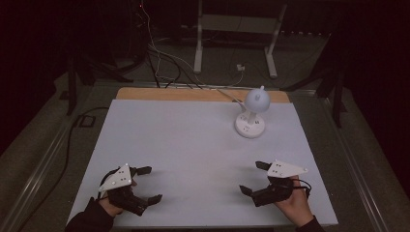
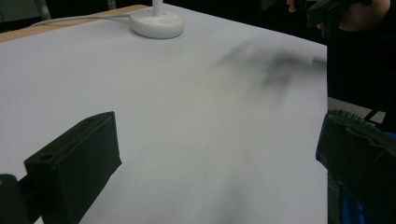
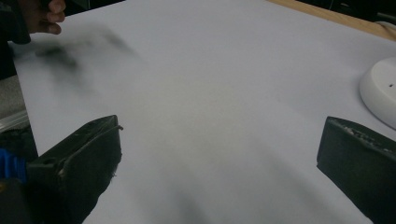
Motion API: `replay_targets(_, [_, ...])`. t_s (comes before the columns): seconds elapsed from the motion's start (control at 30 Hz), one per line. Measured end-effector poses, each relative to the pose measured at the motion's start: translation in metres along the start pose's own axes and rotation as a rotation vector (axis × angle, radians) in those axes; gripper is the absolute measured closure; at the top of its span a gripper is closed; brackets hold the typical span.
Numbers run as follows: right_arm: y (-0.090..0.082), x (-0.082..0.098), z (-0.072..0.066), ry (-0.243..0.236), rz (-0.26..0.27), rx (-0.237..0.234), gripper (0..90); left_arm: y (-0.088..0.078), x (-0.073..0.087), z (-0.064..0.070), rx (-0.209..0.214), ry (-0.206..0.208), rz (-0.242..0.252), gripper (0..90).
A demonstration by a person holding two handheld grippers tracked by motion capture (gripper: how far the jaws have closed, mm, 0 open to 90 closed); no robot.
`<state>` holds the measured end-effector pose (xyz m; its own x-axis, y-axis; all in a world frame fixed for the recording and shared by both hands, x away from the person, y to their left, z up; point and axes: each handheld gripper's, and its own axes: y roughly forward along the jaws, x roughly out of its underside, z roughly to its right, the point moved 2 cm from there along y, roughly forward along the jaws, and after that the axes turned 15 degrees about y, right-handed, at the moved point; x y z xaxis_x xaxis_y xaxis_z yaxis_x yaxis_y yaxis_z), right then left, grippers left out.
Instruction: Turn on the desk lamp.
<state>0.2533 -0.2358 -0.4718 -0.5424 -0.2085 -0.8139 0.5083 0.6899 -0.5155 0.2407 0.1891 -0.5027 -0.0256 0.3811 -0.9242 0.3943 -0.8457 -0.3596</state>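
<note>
Both grippers sit at the near edge of the table (image 1: pixel 159 130), w/ nothing held. Left gripper (image 1: pixel 151 184) is near the left corner, jaws wide apart, pointing inward/right. Right gripper (image 1: pixel 254 178) is near the right corner, jaws also wide apart, pointing inward/left. Both hover just over or rest on the white top; can't tell which.

The only thing to work on is the lamp (image 1: pixel 252 115): small white desk lamp, round base, short stem, globe head, standing upright at the far right of the table, near the wooden back strip. Its cord (image 1: pixel 225 94) runs off the back edge. It's well apart from both grippers; the right one is nearer. In the left gripper view the lamp's base (image 2: pixel 157 23) sits far off at top; in the right gripper view its edge (image 3: pixel 380 91) shows at right, beyond the right jaw.

Progress, as I judge it: nothing started yet. Lamp untouched, no contact, no reach underway. All left to do: reach, likely w/ the right gripper, then close on or press the lamp. Can't tell if it's on.
</note>
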Motion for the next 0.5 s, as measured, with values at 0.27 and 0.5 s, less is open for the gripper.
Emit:
replay_targets(0.27, [-0.002, -0.015, 0.002, -0.001, 0.016, 0.0, 0.0, 0.0, 0.0, 0.0, -0.004, -0.002, 0.0, 0.2])
replay_targets(0.5, [-0.006, -0.029, 0.008, -0.003, 0.036, 0.009, 0.0, 0.0, 0.0, 0.0, -0.003, -0.003, 0.0, 0.2])
